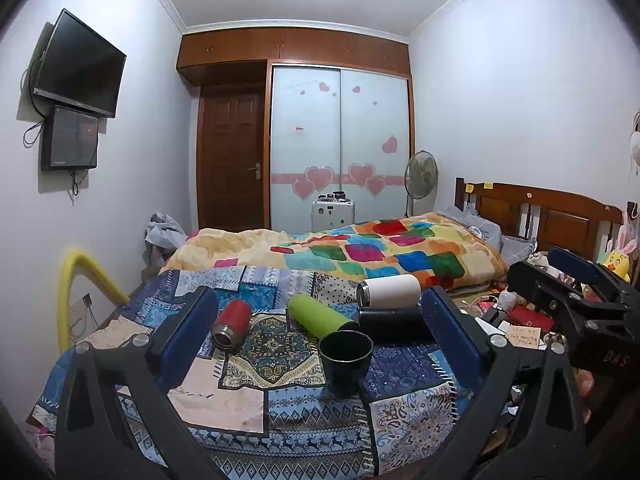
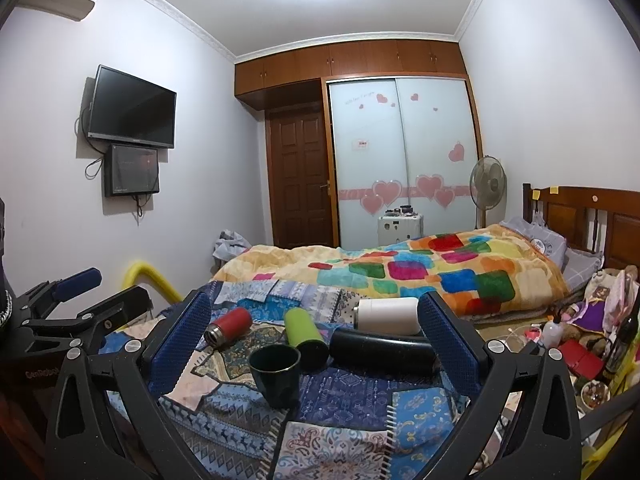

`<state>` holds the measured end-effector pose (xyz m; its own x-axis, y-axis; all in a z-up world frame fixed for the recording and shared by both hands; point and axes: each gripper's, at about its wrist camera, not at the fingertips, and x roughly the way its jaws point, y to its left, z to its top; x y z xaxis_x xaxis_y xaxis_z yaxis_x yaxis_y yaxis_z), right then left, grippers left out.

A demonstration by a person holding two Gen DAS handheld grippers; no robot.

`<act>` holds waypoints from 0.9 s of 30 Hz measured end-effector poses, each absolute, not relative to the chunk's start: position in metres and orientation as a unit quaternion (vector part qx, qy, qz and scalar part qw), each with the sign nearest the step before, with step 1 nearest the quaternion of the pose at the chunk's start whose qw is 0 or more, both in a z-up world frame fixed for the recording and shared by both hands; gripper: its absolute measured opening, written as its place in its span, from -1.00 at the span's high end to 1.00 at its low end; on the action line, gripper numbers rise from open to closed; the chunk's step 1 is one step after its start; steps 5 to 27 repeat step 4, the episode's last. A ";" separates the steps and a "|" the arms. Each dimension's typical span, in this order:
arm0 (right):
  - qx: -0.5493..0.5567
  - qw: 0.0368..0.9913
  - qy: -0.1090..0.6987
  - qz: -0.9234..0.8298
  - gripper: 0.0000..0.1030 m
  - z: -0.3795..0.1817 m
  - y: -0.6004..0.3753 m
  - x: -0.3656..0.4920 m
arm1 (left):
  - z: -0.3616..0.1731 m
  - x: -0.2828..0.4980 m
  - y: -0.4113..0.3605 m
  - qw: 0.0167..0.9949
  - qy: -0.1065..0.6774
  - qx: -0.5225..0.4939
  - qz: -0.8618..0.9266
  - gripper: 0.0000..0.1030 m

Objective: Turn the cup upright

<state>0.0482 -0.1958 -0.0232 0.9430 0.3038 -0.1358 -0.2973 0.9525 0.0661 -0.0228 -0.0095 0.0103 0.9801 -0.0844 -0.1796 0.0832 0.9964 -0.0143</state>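
Note:
A dark green cup stands upright, mouth up, on the patchwork cloth; it also shows in the right wrist view. Behind it lie a red flask, a lime green bottle, a white flask and a black flask, all on their sides. My left gripper is open and empty, fingers either side of the cups, short of them. My right gripper is open and empty too; it appears at the right in the left wrist view.
A bed with a colourful blanket lies behind. Clutter of small items sits to the right of the cloth. A yellow foam-covered rail stands at the left. A wardrobe and fan are at the far wall.

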 end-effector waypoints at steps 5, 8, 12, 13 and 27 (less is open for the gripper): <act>0.022 0.985 0.074 0.152 -1.00 -0.024 -0.196 0.049 | 0.010 -0.022 -0.009 0.995 0.092 -0.004 -0.044 -1.00; 0.022 0.985 0.074 0.152 -1.00 -0.024 -0.196 0.049 | 0.010 -0.022 -0.009 0.995 0.092 -0.004 -0.044 -1.00; 0.022 0.985 0.074 0.152 -1.00 -0.024 -0.196 0.049 | 0.010 -0.022 -0.009 0.995 0.092 -0.004 -0.044 -1.00; 0.022 0.985 0.074 0.152 -1.00 -0.024 -0.196 0.049 | 0.010 -0.022 -0.009 0.995 0.092 -0.004 -0.044 -1.00; 0.022 0.985 0.074 0.152 -1.00 -0.024 -0.196 0.049 | 0.010 -0.022 -0.009 0.995 0.092 -0.004 -0.044 -1.00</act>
